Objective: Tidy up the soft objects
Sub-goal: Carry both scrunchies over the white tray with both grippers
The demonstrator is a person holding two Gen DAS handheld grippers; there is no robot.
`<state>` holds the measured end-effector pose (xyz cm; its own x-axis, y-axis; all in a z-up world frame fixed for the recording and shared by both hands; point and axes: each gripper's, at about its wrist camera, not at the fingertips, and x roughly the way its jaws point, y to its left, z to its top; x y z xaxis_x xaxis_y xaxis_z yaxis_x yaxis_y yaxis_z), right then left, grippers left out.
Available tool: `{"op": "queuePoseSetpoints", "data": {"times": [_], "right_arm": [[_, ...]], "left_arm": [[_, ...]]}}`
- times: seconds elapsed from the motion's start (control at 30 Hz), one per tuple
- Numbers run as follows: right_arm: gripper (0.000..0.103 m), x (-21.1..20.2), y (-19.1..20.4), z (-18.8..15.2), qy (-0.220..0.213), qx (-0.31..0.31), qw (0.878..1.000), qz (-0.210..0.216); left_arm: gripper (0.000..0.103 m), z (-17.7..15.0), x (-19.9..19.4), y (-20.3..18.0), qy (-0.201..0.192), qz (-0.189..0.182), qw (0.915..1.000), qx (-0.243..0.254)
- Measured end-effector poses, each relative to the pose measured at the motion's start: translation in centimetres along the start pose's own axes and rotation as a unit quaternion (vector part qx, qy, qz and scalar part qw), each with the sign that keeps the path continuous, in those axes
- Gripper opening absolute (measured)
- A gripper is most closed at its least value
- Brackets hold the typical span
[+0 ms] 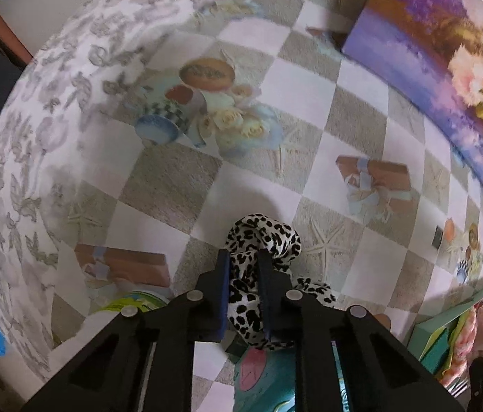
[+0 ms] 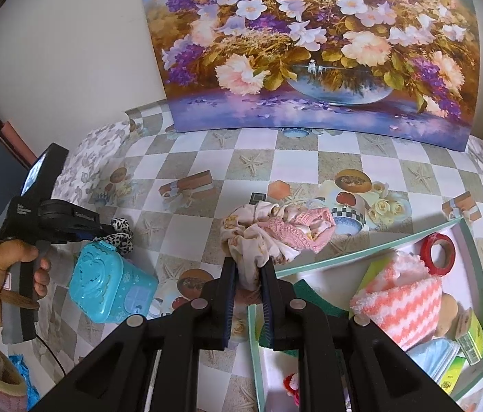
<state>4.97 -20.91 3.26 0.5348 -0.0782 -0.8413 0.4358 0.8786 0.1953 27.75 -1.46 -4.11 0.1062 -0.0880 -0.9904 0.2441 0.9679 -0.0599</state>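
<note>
Checkered oilcloth [image 2: 179, 158], printed with starfish and teacups, covers the table under both your tools. Your left gripper [image 1: 245, 267] is clamped on a leopard-print scrunchie [image 1: 265, 237], satiny and gathered in loose ruffles, with the fabric pinched between the dark pads right above the turquoise plastic case [image 2: 111, 281]. That case is boxy, with a raised heart on its lid. To the right of the case, your right gripper [image 2: 248, 271] is closed on a cream floral scrunchie [image 2: 251, 237], crumpled; a pink ribbed knit piece [image 2: 296, 230] lies against it. Further right from the case sits a mint-rimmed tray [image 2: 361, 243] holding a fuzzy coral-and-white zigzag cloth [image 2: 402, 295] and a red tape roll [image 2: 437, 250]. Behind stands a floral canvas painting [image 2: 310, 44].
</note>
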Motion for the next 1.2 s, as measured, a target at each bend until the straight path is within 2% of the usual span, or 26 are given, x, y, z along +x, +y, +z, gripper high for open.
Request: {"op": "queuePoseSetpoints", "data": {"times": [0.17,0.27,0.43,0.53,0.73,1.1,1.2], "right_arm": [[0.015,-0.8,-0.2,-0.1,-0.007,0.003,1.0,0.004],[0.015,-1.4,-0.3,-0.2,-0.01,0.004,1.0,0.007],[0.015,-2.7,-0.4,-0.6,-0.018,0.001,1.0,0.011],[0.015,-3.5,-0.8,-1.0,-0.021,-0.001,1.0,0.008],[0.015,-5.1,-2.1,-2.0,-0.025,0.0,1.0,-0.002],[0.015,-7.8,-5.3,-3.0,-0.035,0.009,0.999,-0.027],[0.015,-8.5,-6.0,-3.2,-0.038,0.004,0.999,-0.039]], "left_arm": [[0.013,-0.3,-3.2,1.2,-0.047,-0.016,0.9986,-0.018],[0.013,-1.7,-5.7,1.8,-0.076,-0.046,0.9957,-0.026],[0.013,-3.8,-9.3,0.7,-0.127,-0.085,0.9878,-0.027],[0.013,-5.8,-10.8,-0.1,-0.151,-0.123,0.9804,-0.028],[0.013,-11.2,-11.3,-3.8,-0.16,-0.177,0.9711,-0.012],[0.013,-17.9,-11.5,-10.4,-0.157,-0.198,0.9663,0.046],[0.013,-19.4,-11.2,-12.0,-0.158,-0.194,0.9663,0.064]]}}
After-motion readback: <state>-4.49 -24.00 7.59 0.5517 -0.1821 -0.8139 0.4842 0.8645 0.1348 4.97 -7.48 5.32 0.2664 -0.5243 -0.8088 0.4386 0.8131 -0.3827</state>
